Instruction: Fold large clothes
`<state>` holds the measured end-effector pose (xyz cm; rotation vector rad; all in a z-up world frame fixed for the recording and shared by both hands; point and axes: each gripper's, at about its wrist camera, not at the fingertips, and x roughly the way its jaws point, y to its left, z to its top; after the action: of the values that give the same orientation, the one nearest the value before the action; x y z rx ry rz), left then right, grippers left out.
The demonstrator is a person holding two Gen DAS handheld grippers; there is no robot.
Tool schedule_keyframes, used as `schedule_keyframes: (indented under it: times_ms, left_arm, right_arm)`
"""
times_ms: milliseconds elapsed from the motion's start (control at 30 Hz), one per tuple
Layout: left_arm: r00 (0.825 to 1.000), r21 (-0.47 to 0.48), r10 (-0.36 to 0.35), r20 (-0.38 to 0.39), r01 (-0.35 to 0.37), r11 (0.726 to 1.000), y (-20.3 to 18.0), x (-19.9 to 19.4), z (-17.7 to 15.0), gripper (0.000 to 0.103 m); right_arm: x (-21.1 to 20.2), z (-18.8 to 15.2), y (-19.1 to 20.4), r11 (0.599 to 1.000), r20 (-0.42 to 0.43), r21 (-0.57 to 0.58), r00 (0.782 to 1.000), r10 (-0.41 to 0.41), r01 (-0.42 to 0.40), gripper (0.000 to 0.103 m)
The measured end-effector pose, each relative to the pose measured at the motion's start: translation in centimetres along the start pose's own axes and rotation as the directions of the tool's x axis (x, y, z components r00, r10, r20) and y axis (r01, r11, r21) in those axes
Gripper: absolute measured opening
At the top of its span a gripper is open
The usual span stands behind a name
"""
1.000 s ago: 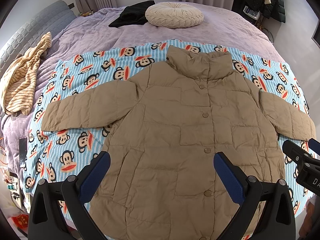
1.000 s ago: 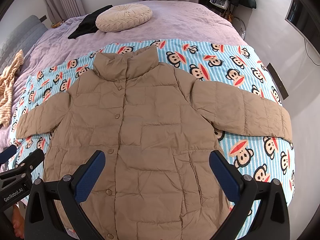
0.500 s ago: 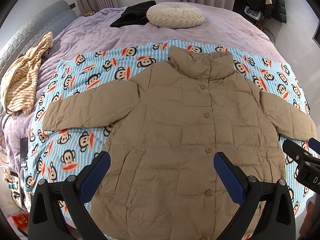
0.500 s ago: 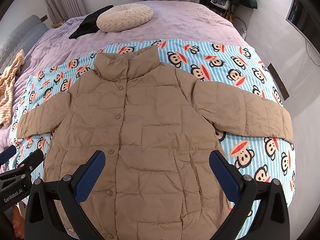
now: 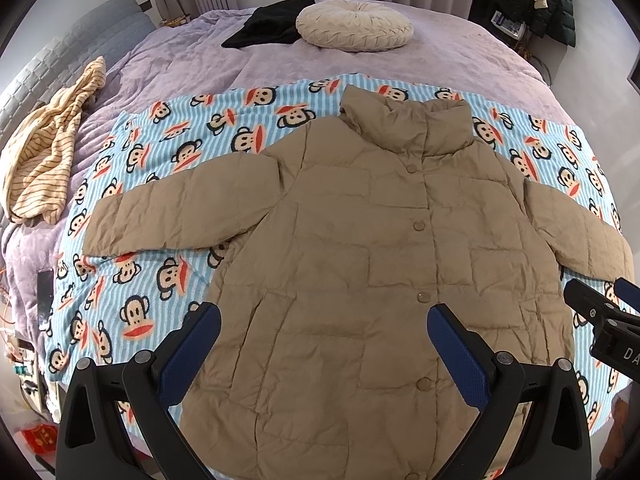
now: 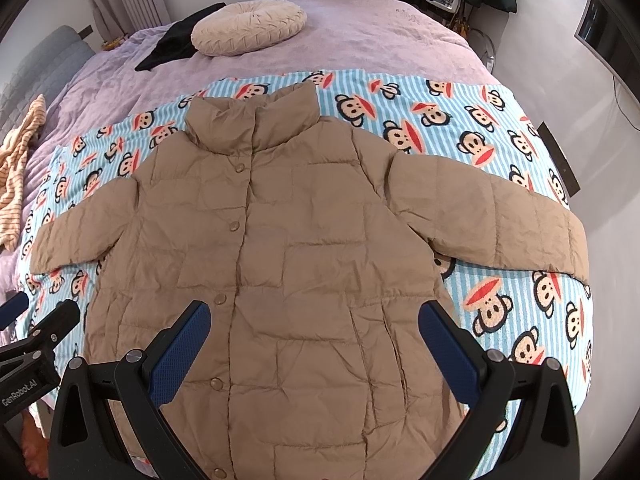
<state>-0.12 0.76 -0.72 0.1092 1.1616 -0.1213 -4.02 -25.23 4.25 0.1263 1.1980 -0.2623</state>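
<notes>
A tan quilted jacket (image 5: 360, 240) (image 6: 288, 264) lies flat and buttoned on a blue monkey-print blanket (image 5: 160, 184) (image 6: 500, 128), both sleeves spread out sideways and the collar at the far end. My left gripper (image 5: 324, 336) hovers open above the jacket's lower left half, nothing between its blue pads. Over the lower right half my right gripper (image 6: 314, 332) is open too, holding nothing. Each gripper shows at the edge of the other's view: the right gripper (image 5: 604, 320) at the right, the left gripper (image 6: 36, 336) at the left.
The blanket lies on a purple bed (image 5: 460, 60). A cream round cushion (image 5: 354, 30) and a black garment (image 5: 268, 28) sit at the far end. A striped yellow garment (image 5: 48, 152) lies at the left edge. A dark phone (image 5: 44, 300) rests near the bed's left side.
Both views have drifted very slightly; the jacket has not moved and both grippers have stayed open above it.
</notes>
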Motion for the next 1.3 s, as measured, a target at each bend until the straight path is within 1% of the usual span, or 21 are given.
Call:
schedule_keyframes:
  times_ms: [100, 167, 267, 333, 367, 433, 500, 533, 600, 733, 800, 867, 933, 967, 1000, 1033, 1100, 1133, 1200, 1267, 1300]
  left_arm:
    - [1.000, -0.022, -0.016, -0.016, 0.015, 1.000, 0.9, 0.8, 0.1, 0.103]
    - [0.998, -0.033, -0.047, -0.031, 0.046, 0.998, 1.9, 1.4, 0.2, 0.103]
    - [0.996, -0.055, -0.078, -0.031, 0.077, 0.996, 4.0, 2.5, 0.4, 0.103]
    - [0.995, -0.077, -0.099, -0.032, 0.096, 0.992, 5.5, 3.3, 0.5, 0.103]
    - [0.993, -0.096, -0.113, -0.034, 0.110, 0.989, 6.6, 3.9, 0.6, 0.103]
    - [0.988, -0.140, -0.147, -0.038, 0.140, 0.980, 9.2, 5.3, 0.8, 0.103]
    - [0.985, -0.188, -0.167, -0.042, 0.156, 0.970, 12.0, 6.9, 0.9, 0.103]
    - [0.984, -0.216, -0.174, -0.046, 0.161, 0.963, 13.7, 7.9, 0.9, 0.103]
    - [0.982, -0.269, -0.185, -0.044, 0.166, 0.949, 16.9, 9.9, 0.9, 0.103]
    - [0.985, -0.353, -0.170, -0.035, 0.146, 0.924, 23.3, 14.1, 0.7, 0.103]
    - [0.982, -0.407, -0.186, -0.021, 0.161, 0.899, 26.6, 16.6, 0.6, 0.103]
    - [0.975, -0.468, -0.222, -0.007, 0.193, 0.863, 29.4, 19.0, 0.5, 0.103]
    - [0.961, -0.526, -0.278, 0.010, 0.242, 0.816, 31.6, 21.4, 0.4, 0.103]
    - [0.950, -0.556, -0.310, 0.022, 0.270, 0.786, 32.5, 22.5, 0.3, 0.103]
    - [0.935, -0.587, -0.352, 0.042, 0.309, 0.749, 33.4, 23.6, 0.3, 0.103]
    - [0.924, -0.608, -0.378, 0.059, 0.333, 0.721, 34.0, 24.4, 0.4, 0.103]
    - [0.909, -0.634, -0.405, 0.097, 0.370, 0.679, 34.9, 25.5, 0.9, 0.103]
    - [0.905, -0.637, -0.409, 0.118, 0.385, 0.668, 35.2, 25.8, 1.3, 0.103]
    - [0.900, -0.631, -0.401, 0.171, 0.412, 0.657, 35.9, 25.7, 2.5, 0.103]
    - [0.902, -0.625, -0.377, 0.210, 0.420, 0.658, 36.9, 25.6, 3.9, 0.103]
    - [0.907, -0.622, -0.358, 0.221, 0.414, 0.664, 37.0, 25.4, 4.4, 0.103]
  right_arm:
    - [0.6, -0.1, 0.0, 1.000, -0.016, 0.008, 1.000, 0.014, -0.014, 0.103]
    - [1.0, -0.3, 0.1, 1.000, -0.024, 0.008, 0.999, 0.021, -0.021, 0.103]
    - [1.9, -0.4, 0.9, 0.999, -0.042, 0.021, 0.998, 0.047, -0.046, 0.103]
    - [2.7, -0.5, 1.7, 0.999, -0.048, 0.028, 0.998, 0.046, -0.044, 0.103]
    - [3.0, -0.6, 2.4, 0.999, -0.042, 0.020, 0.998, 0.037, -0.036, 0.103]
    - [3.6, -0.8, 3.6, 0.999, -0.040, 0.018, 0.998, 0.045, -0.045, 0.103]
    - [4.7, -1.0, 5.1, 0.996, -0.077, 0.036, 0.994, 0.080, -0.077, 0.103]
    - [5.6, -1.1, 6.2, 0.994, -0.117, 0.044, 0.988, 0.100, -0.096, 0.103]
    - [6.8, -1.3, 8.0, 0.993, -0.152, 0.038, 0.981, 0.120, -0.116, 0.103]
    - [9.0, -2.4, 13.0, 0.989, -0.175, -0.013, 0.974, 0.141, -0.146, 0.103]
    - [10.2, -2.8, 15.0, 0.985, -0.187, -0.020, 0.969, 0.162, -0.169, 0.103]
    - [11.3, -3.2, 16.7, 0.981, -0.208, -0.012, 0.960, 0.187, -0.194, 0.103]
    - [12.5, -3.5, 18.1, 0.975, -0.228, 0.013, 0.949, 0.220, -0.222, 0.103]
    - [12.9, -3.5, 18.6, 0.972, -0.233, 0.025, 0.944, 0.233, -0.234, 0.103]
    - [13.4, -3.6, 19.1, 0.969, -0.235, 0.033, 0.941, 0.244, -0.244, 0.103]
    - [13.8, -3.7, 19.6, 0.966, -0.234, 0.038, 0.938, 0.256, -0.255, 0.103]
    - [14.5, -3.6, 20.4, 0.964, -0.230, 0.041, 0.936, 0.266, -0.264, 0.103]
    - [15.0, -3.5, 20.9, 0.961, -0.224, 0.039, 0.935, 0.275, -0.274, 0.103]
    - [15.5, -2.7, 21.6, 0.957, -0.207, 0.034, 0.935, 0.289, -0.289, 0.103]
    - [16.0, -1.8, 22.2, 0.952, -0.187, 0.036, 0.934, 0.305, -0.303, 0.103]
    - [16.3, -1.3, 22.4, 0.949, -0.181, 0.043, 0.932, 0.315, -0.313, 0.103]
